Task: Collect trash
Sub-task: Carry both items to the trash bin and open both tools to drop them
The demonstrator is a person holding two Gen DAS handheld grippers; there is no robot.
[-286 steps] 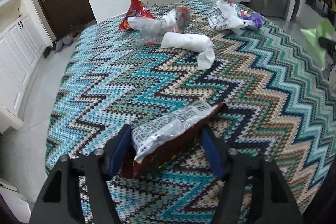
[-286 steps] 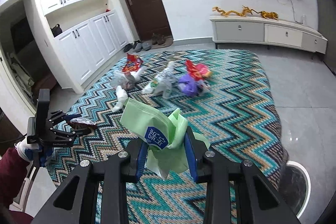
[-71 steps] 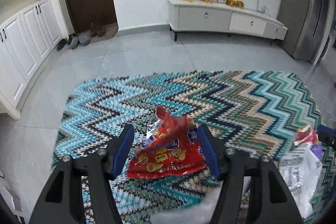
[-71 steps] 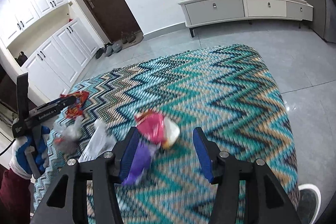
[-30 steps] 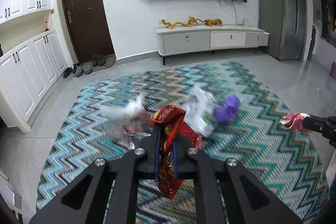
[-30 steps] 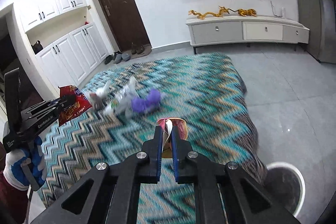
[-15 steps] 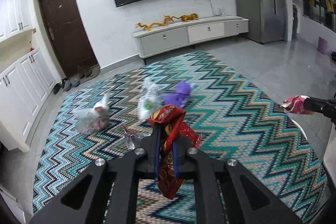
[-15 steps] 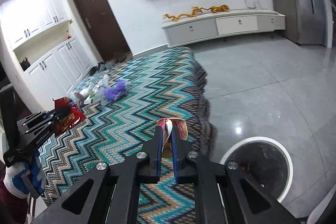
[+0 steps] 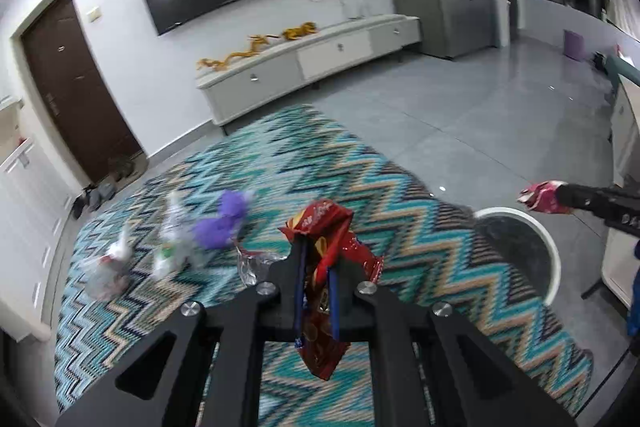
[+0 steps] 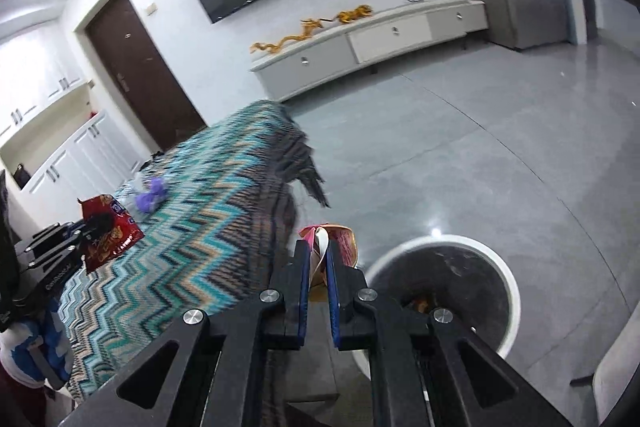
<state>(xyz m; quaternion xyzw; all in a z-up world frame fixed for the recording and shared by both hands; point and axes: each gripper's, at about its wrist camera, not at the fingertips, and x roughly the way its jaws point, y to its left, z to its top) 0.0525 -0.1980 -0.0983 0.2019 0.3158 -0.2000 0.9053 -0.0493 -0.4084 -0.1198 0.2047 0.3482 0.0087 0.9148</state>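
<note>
A: From the left wrist, a red snack bag (image 9: 326, 267) is seen clamped in the shut left tool (image 9: 316, 291), carried off the patterned table (image 9: 400, 211) toward the bin (image 9: 554, 259).

B: From the right wrist, a pink wrapper (image 10: 332, 247) is pinched in the closed right tool (image 10: 318, 267), now brought beside the bin (image 10: 508, 311); release is judged next.

A desk (image 9: 400, 203) covered with a teal, beige and black zigzag cloth carries the loose trash: a purple wad (image 9: 226, 221), a clear crumpled bag (image 9: 176, 243) just beside it, another clear bag (image 9: 110, 267) near the far edge and a transparent scrap (image 9: 256, 263).
</note>
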